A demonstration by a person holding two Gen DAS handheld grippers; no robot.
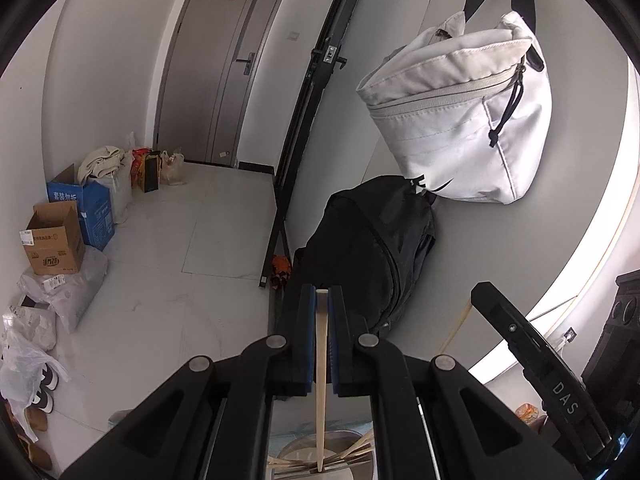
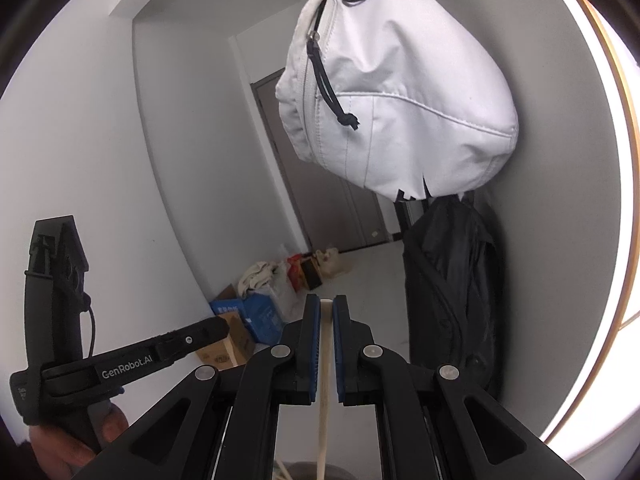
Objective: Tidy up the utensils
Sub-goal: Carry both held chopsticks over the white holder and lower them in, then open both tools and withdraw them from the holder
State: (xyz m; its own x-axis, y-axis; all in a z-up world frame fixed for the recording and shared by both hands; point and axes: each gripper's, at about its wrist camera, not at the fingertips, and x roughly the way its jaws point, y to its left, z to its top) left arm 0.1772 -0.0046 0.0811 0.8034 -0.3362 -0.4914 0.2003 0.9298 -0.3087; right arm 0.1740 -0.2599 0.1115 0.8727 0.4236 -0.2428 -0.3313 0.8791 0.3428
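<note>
In the left wrist view my left gripper point(image 1: 322, 293) is shut on a pale wooden chopstick point(image 1: 321, 360) that stands upright between the blue pads. Its lower end hangs over a metal container point(image 1: 360, 466) with several more chopsticks lying in it. My right gripper point(image 1: 482, 294) shows at the right of that view with a chopstick point(image 1: 456, 326) slanting down from it. In the right wrist view my right gripper point(image 2: 327, 303) is shut on a pale chopstick point(image 2: 325, 360). The left gripper point(image 2: 218, 327) reaches in from the left, held by a hand point(image 2: 60, 446).
A white bag point(image 1: 460, 120) hangs on the wall above a black backpack point(image 1: 372, 248). A black folded stand point(image 1: 304, 120) leans beside a grey door point(image 1: 224, 64). Cardboard boxes point(image 1: 56, 240), plastic bags and shoes point(image 1: 44, 396) line the floor at the left.
</note>
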